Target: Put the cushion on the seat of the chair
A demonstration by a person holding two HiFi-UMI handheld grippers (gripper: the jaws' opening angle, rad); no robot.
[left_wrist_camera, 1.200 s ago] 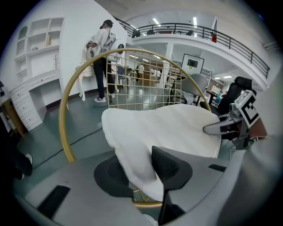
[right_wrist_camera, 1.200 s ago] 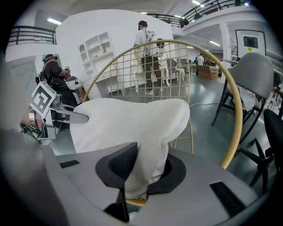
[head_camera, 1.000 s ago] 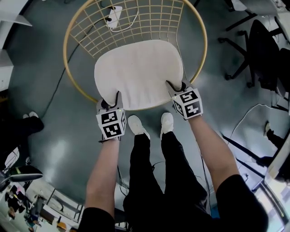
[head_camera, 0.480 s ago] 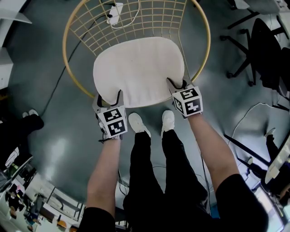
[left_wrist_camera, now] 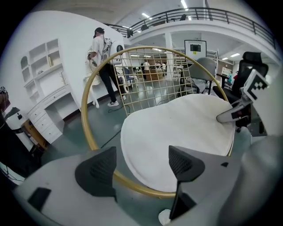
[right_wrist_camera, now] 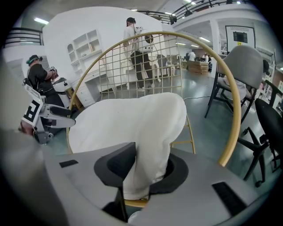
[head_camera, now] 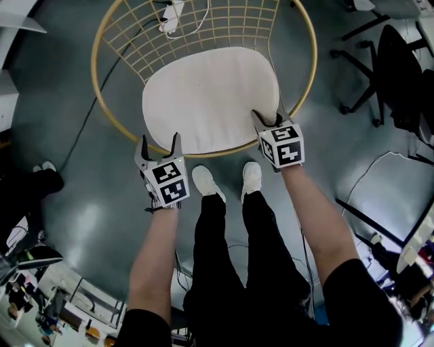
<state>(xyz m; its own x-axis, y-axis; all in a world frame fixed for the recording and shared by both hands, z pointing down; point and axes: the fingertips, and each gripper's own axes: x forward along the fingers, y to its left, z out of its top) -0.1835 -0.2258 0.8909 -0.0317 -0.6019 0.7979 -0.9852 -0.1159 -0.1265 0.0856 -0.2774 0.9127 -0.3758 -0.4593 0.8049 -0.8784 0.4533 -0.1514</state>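
There is one chair (head_camera: 96, 64) here, a round gold hoop with a wire-grid back, and one white cushion (head_camera: 210, 98) lying flat on its seat, filling most of the hoop and reaching the seat's near edge. The person works two grippers. The left gripper (head_camera: 159, 139) hangs just outside the seat's near-left edge; its jaws have just been opening and now stand wide apart with nothing between the two dark pads (left_wrist_camera: 95, 170), clear of the cushion. The right gripper (head_camera: 268, 116) is at the near-right edge, its jaws pinched on a fold of the cushion's rim, which bulges up between them. Two white shoes (head_camera: 203, 184) stand on the grey floor just short of the hoop. One white power strip (head_camera: 173, 13) lies on the floor behind the grid.
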